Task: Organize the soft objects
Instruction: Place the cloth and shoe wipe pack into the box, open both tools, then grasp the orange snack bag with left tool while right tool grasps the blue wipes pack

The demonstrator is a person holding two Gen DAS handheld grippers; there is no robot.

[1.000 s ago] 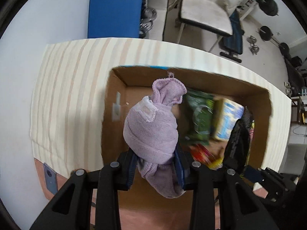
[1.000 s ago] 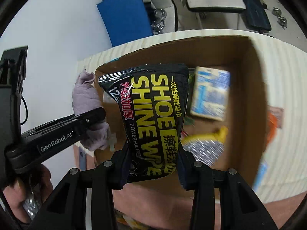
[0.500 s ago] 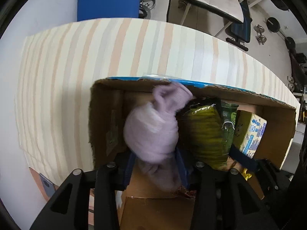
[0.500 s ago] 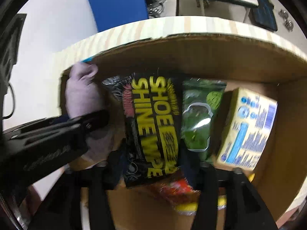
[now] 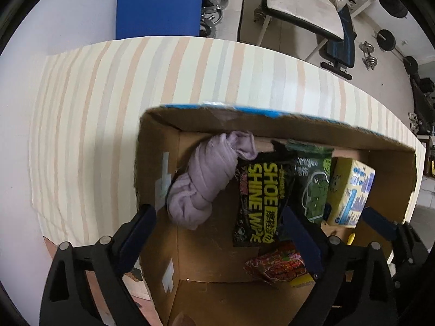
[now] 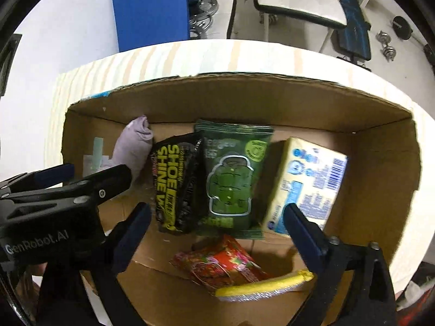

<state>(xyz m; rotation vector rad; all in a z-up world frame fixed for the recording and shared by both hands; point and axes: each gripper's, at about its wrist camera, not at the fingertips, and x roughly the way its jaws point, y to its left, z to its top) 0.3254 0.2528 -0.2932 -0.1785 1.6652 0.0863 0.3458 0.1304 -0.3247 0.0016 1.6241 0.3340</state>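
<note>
A lilac rolled cloth leans in the far left corner of the cardboard box; it also shows in the right wrist view. A black "Shoe Shine Wipe" pack stands beside it, also in the right wrist view. My left gripper is open and empty just above the box. My right gripper is open and empty above the packs.
In the box stand a green pack and a yellow-blue tissue pack; a red snack bag and a yellow-edged item lie in front. The box sits on a striped tablecloth. A chair and weights lie beyond.
Both grippers lowered their loads into the box, then opened. The lilac cloth and the black wipe pack now rest in the box, free of the fingers.
</note>
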